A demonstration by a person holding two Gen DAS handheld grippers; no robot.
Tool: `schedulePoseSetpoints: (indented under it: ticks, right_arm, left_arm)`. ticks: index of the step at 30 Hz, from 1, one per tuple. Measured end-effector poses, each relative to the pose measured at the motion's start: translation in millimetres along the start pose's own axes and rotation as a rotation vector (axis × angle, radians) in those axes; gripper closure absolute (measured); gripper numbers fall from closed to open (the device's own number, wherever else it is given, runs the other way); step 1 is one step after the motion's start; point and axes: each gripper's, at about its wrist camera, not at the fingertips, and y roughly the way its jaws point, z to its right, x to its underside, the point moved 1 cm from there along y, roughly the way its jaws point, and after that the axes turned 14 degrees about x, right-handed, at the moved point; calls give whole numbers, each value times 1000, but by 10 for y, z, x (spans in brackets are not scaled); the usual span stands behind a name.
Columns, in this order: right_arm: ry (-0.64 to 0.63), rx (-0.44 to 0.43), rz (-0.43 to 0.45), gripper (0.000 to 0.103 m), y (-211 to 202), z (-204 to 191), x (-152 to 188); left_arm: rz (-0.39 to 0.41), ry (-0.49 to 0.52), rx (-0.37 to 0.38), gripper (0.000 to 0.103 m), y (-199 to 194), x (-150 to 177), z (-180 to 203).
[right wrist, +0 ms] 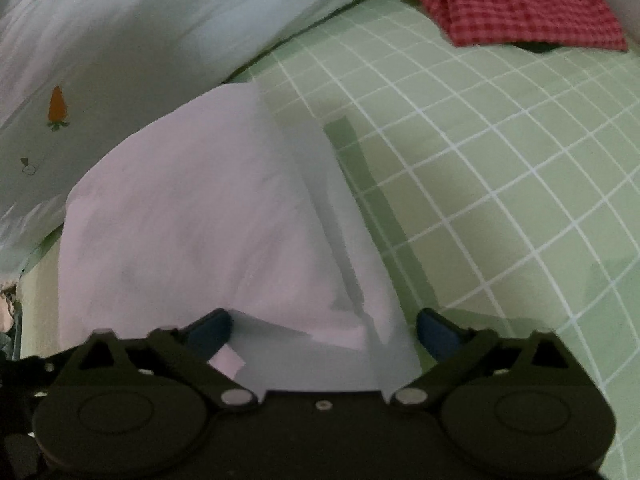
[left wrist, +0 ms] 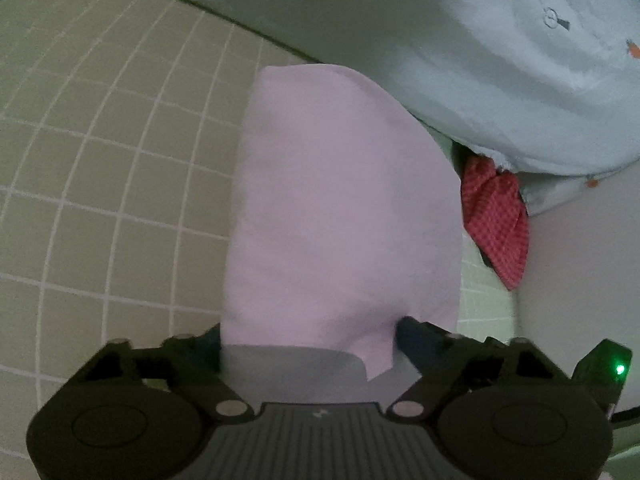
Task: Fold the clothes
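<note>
A pale pink garment (left wrist: 340,208) lies folded on the green checked bed sheet (left wrist: 100,160). It also shows in the right wrist view (right wrist: 192,232). My left gripper (left wrist: 308,340) is open, its jaws wide apart on either side of the garment's near edge. My right gripper (right wrist: 324,328) is open too, its blue-padded fingers (right wrist: 436,332) spread around the garment's near edge. Neither gripper pinches the cloth. The garment hides most of the left gripper's fingers.
A light blue quilt (left wrist: 480,60) with carrot prints lies bunched behind the garment, also in the right wrist view (right wrist: 120,40). A red checked cloth (left wrist: 496,220) lies beside it, also in the right wrist view (right wrist: 520,0). Bare green sheet (right wrist: 500,200) spreads to the right.
</note>
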Motion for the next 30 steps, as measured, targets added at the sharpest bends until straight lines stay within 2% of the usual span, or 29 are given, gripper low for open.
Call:
schedulePoseSetpoints:
  ticks: [1,2,4,6,7,13,16,20,23,27,30]
  right_arm:
    - [5,-18,1,30,-17,10,3]
    - [9,-36,2,35,-34,20,7]
    - [15,-51,17,70,-96,37,24]
    - [11,-40,50,83,-191,36,36]
    - [15,-43,66,86,-239,45,50]
    - [27,-68,138,89,-528,237,40]
    - [14,-89,185,90,-699,473,-133]
    - [6,-82,289,90,-904,902,-487]
    - [7,-44,360,90,-992,1246,-789]
    - [-4,30,447,90,-1139,1734,-1304]
    - [-72,121,524,90,-1211,1972,-1764]
  left_arm:
    - [4,6,-4,27,0,-2,28]
    - [12,3,-9,31,-10,2,54]
    - [28,26,-32,35,-8,39,147]
    - [45,58,-61,41,-10,76,288]
    - [55,57,-65,43,-20,92,340]
    - [82,79,-82,44,94,196,808]
    - [100,88,-58,44,278,238,1107]
    - [101,155,-5,44,781,132,1607]
    - [80,213,45,44,1243,-9,2019]
    - [86,268,124,44,1849,-204,2577]
    - [95,276,197,44,2343,-392,2908]
